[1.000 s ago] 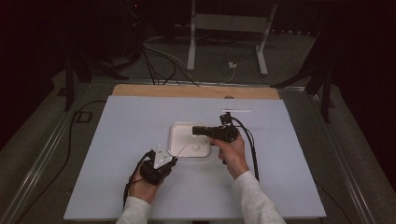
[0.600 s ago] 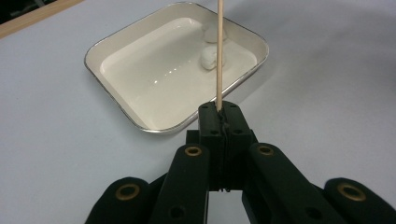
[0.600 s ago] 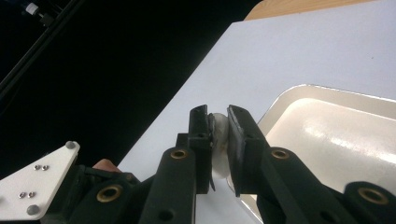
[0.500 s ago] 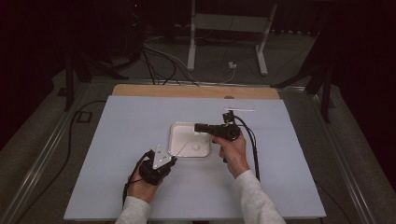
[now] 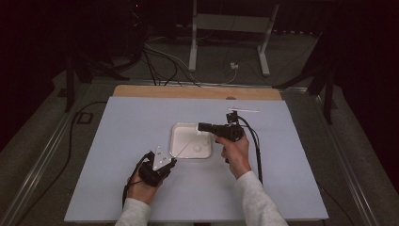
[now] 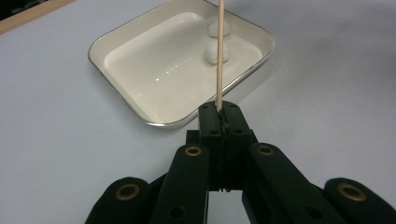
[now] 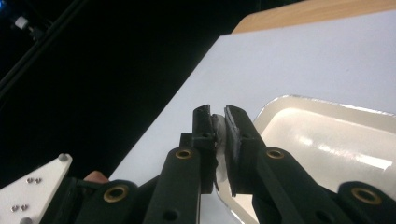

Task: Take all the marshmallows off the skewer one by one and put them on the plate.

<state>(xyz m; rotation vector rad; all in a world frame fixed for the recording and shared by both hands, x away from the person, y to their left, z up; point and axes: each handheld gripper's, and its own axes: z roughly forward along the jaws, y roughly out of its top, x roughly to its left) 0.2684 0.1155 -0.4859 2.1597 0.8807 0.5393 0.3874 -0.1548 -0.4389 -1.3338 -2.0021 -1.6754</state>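
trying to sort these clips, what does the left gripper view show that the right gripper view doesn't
Left gripper view: the left gripper shut on a thin wooden stick, and two white balls in the tray. Right gripper view: the right gripper pinching a small white piece, and the table's wooden far edge. Both: the white tray on the pale table.

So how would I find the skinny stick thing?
Find the white tray in the middle of the pale table. The wooden stick slants over it from the left gripper, thin and tan above two round white lumps.
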